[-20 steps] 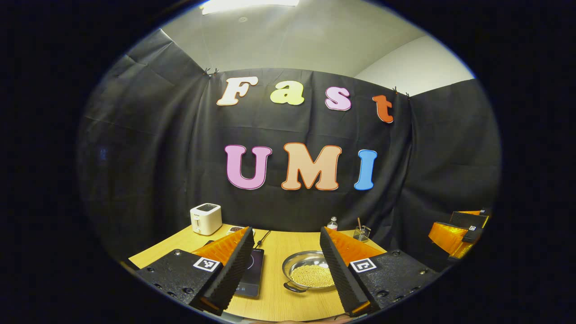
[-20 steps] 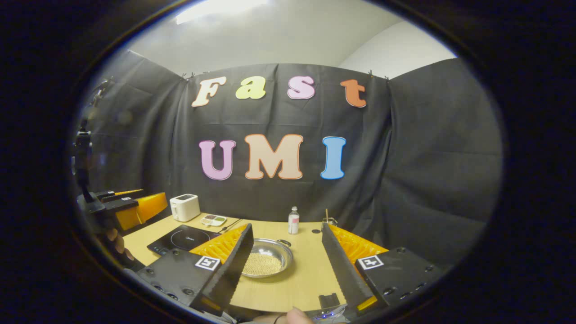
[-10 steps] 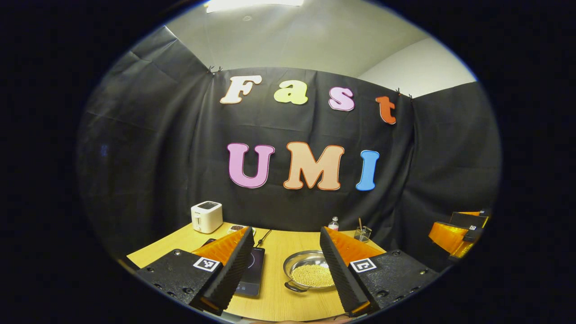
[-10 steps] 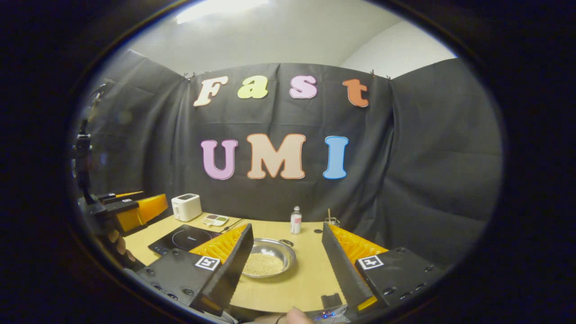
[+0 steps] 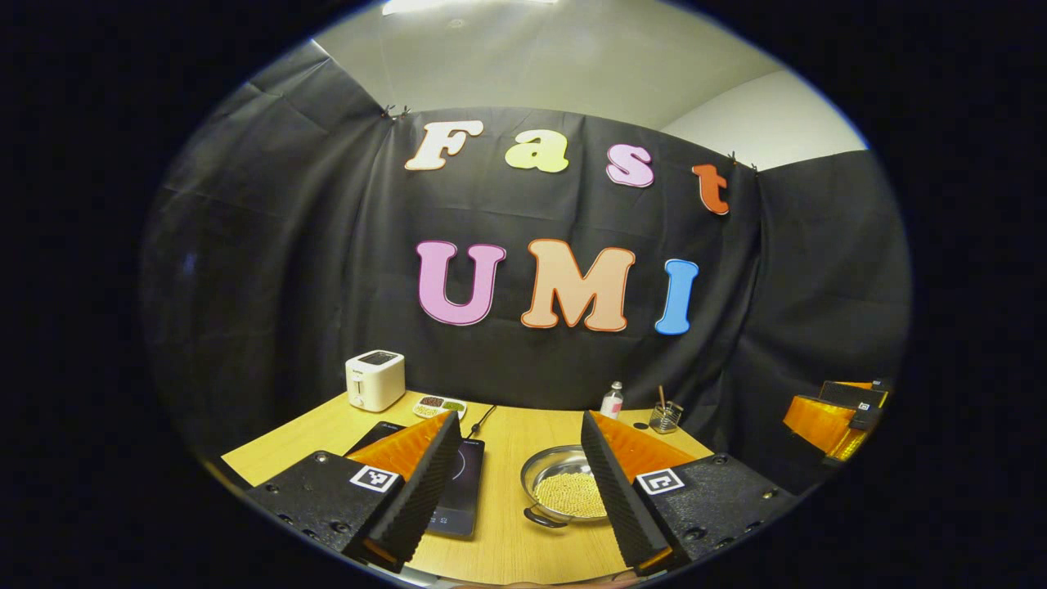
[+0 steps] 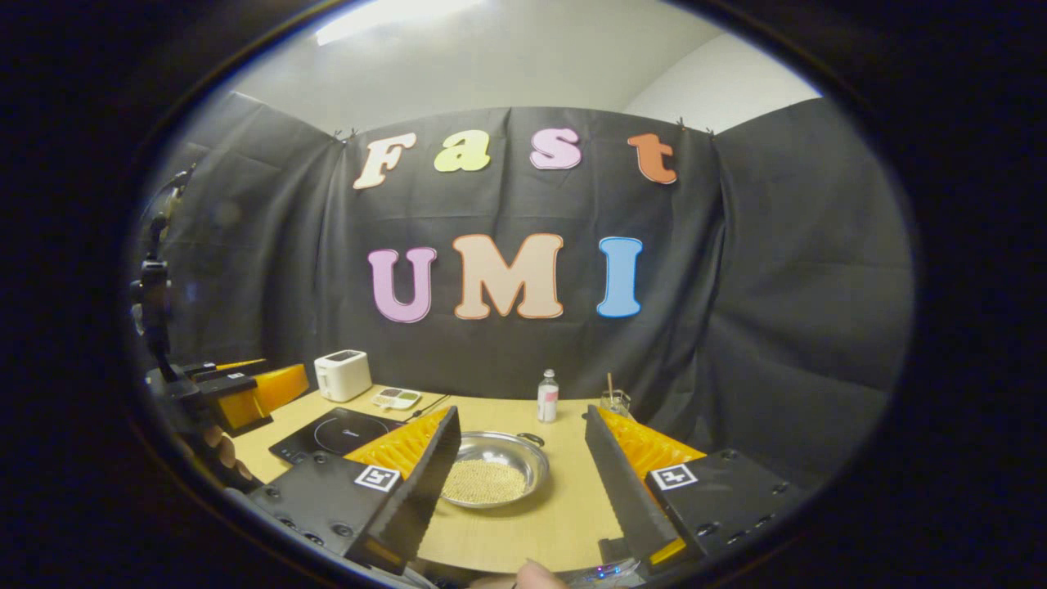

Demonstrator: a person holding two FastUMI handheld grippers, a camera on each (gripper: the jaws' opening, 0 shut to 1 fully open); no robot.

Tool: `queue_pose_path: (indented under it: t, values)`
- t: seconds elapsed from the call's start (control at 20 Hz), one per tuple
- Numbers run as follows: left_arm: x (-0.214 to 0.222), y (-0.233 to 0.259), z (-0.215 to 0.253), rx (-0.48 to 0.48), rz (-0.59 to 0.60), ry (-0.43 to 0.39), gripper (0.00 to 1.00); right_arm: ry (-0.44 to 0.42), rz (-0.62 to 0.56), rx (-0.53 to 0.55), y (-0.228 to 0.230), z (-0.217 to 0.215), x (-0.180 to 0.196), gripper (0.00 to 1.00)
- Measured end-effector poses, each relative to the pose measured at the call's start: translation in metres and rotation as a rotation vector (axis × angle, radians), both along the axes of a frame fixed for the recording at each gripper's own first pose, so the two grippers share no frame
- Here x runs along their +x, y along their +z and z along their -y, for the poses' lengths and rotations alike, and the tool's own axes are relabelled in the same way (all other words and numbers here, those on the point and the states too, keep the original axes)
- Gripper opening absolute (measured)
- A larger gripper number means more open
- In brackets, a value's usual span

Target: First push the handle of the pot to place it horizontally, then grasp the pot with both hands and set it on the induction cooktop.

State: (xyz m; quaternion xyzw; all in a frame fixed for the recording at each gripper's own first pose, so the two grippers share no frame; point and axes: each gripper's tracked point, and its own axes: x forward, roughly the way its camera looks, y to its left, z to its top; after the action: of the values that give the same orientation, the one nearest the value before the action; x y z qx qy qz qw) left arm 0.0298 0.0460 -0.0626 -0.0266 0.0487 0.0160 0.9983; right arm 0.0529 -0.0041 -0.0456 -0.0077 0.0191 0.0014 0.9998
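Looking along my left tongs [image 5: 514,483], I hold them spread apart and empty above the near edge of the bench [image 5: 507,523]. The pot [image 5: 564,495] sits on the bench just right of the induction cooktop [image 5: 458,487], partly hidden behind my right-hand finger [image 5: 609,491]. 1 loop handle [image 5: 541,517] points toward me, so I judge the pot needs turning until its handles lie side to side. A slow sideways nudge on that handle, low near the bench, should spin it without spilling. My right tongs [image 5: 830,417] hang well off to the right.

From the right gripper view, my right tongs [image 6: 519,478] are likewise wide apart, gripping nothing. The pot [image 6: 495,470] holds a layer of small pale beads [image 6: 484,483]; its far handle [image 6: 532,439] points away. The cooktop [image 6: 335,433] lies left of it, bare on top. A small tray [image 6: 397,398] with separate sections sits behind, its contents too small to tell.
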Motion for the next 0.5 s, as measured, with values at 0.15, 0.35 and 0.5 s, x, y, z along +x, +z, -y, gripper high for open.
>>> queue_pose_path:
  t: [0.15,0.35,0.5]
  values:
    - [0.008,-0.019,-0.007,-0.007,-0.016,-0.006,0.90,-0.004,0.021,-0.009,-0.004,-0.003,0.015,0.93]
    - [0.019,-0.044,-0.020,-0.010,-0.046,-0.017,0.91,-0.007,0.036,-0.006,-0.018,-0.008,0.036,0.93]
    - [0.023,-0.056,-0.035,0.001,-0.040,-0.010,0.90,-0.013,0.052,-0.001,-0.028,-0.012,0.050,0.93]
